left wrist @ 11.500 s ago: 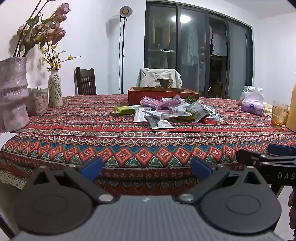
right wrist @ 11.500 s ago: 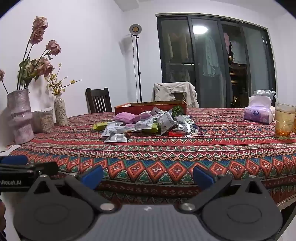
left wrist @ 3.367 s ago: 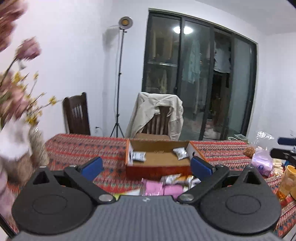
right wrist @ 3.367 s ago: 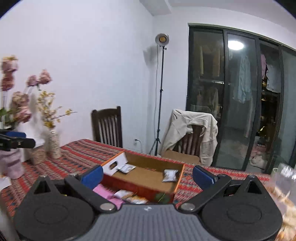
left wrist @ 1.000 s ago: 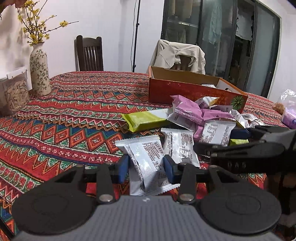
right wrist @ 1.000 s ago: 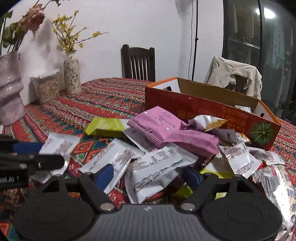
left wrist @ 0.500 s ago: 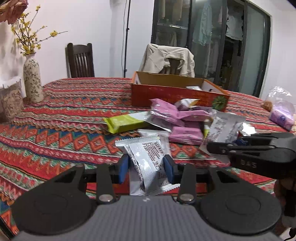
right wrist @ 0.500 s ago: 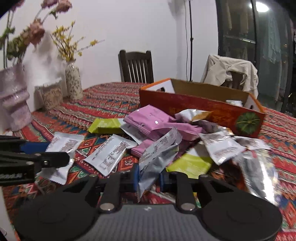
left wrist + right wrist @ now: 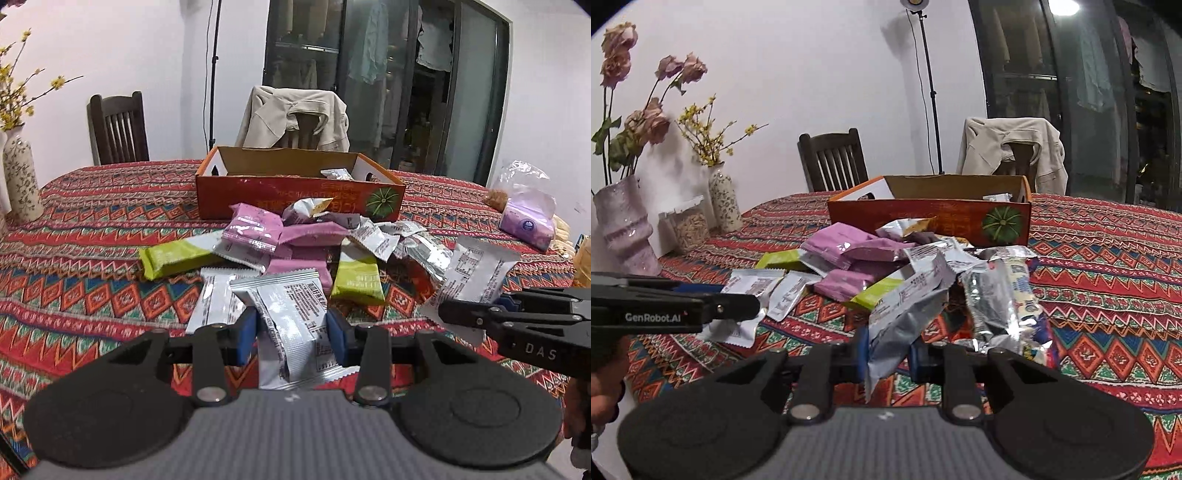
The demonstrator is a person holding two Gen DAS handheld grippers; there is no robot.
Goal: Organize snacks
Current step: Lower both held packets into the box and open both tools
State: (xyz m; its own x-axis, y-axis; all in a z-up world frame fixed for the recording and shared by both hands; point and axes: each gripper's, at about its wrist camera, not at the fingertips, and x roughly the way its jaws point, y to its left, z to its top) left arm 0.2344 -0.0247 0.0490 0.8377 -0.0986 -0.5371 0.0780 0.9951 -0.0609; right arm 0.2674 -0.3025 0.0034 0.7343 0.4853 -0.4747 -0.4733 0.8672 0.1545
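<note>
While snacks (image 9: 295, 236) heap outside, cardboard box (image 9: 295, 195) holds few packets (image 9: 334, 174).

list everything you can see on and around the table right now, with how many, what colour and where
Snack box: one, orange-red cardboard, table centre, silver packets inside.
Pink packets: three or so, pile before the box.
Green packets: two, pile's left and middle.
Silver packets: several, loose in the pile.
Vases: two, floral white and pink, table's left.
Jar: one, clear, between the vases.
Tissue pack: one, purple, right.
Chairs: two, dark wood, behind; one draped with a beige jacket.
Left gripper: shut on a silver packet.
Right gripper: shut on a silver packet.
</note>
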